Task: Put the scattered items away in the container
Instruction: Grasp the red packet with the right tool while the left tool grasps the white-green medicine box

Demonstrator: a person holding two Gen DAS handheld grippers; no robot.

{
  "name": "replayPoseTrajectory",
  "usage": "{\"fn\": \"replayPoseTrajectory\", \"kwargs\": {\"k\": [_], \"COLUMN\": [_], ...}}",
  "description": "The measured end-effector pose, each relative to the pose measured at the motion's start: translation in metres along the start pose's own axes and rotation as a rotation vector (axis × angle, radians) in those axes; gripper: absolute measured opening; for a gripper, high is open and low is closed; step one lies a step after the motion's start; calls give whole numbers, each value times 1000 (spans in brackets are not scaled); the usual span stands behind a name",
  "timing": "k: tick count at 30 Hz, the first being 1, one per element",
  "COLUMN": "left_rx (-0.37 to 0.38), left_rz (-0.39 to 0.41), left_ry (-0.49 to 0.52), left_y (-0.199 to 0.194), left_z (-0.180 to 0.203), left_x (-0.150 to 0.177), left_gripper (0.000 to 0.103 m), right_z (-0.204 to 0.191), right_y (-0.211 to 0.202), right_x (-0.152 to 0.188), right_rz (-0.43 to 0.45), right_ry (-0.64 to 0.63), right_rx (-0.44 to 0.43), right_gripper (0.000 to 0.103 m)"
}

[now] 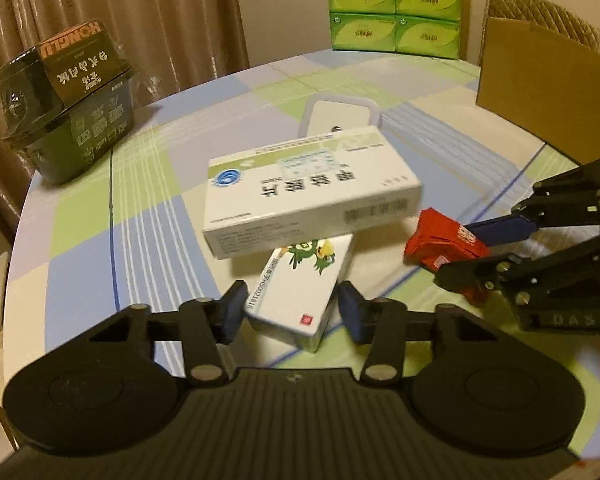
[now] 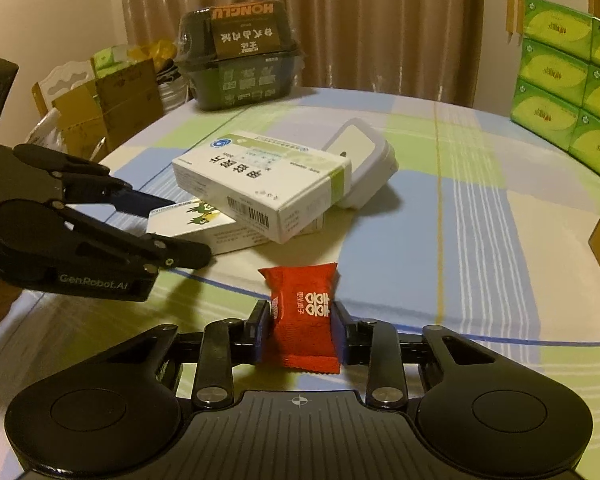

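Note:
A small white box with a green bird print lies on the checked tablecloth, between the fingers of my left gripper. The jaws stand open with a narrow gap on each side. A larger white medicine box rests tilted on its far end. My right gripper is shut on a red candy packet, low over the table's near edge. From the left wrist view, the right gripper and the red packet sit at the right. A white lidded container stands behind the large box.
A brown cardboard box stands at the table's right side. A black wrapped food bowl sits at the far edge by the curtain. Green tissue packs are stacked against the wall. Cardboard and bags lie beyond the table's left edge.

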State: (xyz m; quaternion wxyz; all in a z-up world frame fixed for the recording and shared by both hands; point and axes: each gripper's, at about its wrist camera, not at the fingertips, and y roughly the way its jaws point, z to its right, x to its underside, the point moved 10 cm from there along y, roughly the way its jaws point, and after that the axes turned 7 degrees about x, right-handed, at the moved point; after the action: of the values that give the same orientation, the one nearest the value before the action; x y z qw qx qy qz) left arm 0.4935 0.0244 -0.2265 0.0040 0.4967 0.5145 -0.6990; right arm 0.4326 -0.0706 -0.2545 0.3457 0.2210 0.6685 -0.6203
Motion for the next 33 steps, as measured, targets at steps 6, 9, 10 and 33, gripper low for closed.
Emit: {"fn": "replayPoseTrajectory", "kwargs": {"k": [6,9,10,33], "left_rx": [-37,-27,-26,-29], "left_rz": [-47,-53,-59,-81], "left_ry": [-59,-133,-142,-138], "left_y": [-22,-36,-42,-82], "left_z": [37,58,67,150], "left_x": [24,38,42,58], "left_gripper": [33,33,33,50], "right_z": [12,20,22,45], "right_y": [-23,-40,-46,-126], "right_x": [17,30,35,98], "right_rz": [-24,-44,-51,-79], "right_ry": [18,38,41,20], "right_rx": [8,17,21,65], "right_gripper": [27,27,27,53]}}
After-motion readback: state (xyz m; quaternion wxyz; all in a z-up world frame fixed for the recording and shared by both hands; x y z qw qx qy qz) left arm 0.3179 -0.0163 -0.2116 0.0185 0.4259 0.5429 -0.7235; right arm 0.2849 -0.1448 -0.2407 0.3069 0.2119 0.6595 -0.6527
